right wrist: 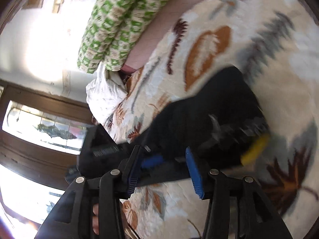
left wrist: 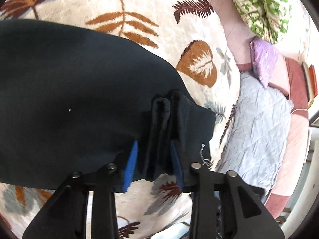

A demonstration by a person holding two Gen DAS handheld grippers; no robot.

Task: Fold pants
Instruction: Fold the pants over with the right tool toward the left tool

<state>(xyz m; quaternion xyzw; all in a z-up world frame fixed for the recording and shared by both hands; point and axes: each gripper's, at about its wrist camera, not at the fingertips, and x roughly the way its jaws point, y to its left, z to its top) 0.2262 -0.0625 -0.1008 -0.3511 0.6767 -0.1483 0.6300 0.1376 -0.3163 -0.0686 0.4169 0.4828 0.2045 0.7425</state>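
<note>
Bedroom setting: a plush cream blanket printed with brown, rust and grey leaves covers the bed and carries the work. Left wrist view: black pants, smooth and matte, spread across the blanket and run out of frame at the left, so their full outline is cut off. The left gripper points forward over them, its blue-padded fingers clamped on a bunched, folded edge of the fabric, with a loose pale thread just beside the right finger. A quilted grey cover, a lilac cushion and a green-patterned pillow lie further right. Right wrist view, heavily motion-blurred: windows at the left, the same pillow at top centre, and the pants as a dark smear on the blanket. The right gripper is tilted, its blue pads set moderately apart; whether cloth lies between them cannot be told. A yellow patch beside the pants is unidentifiable.
</note>
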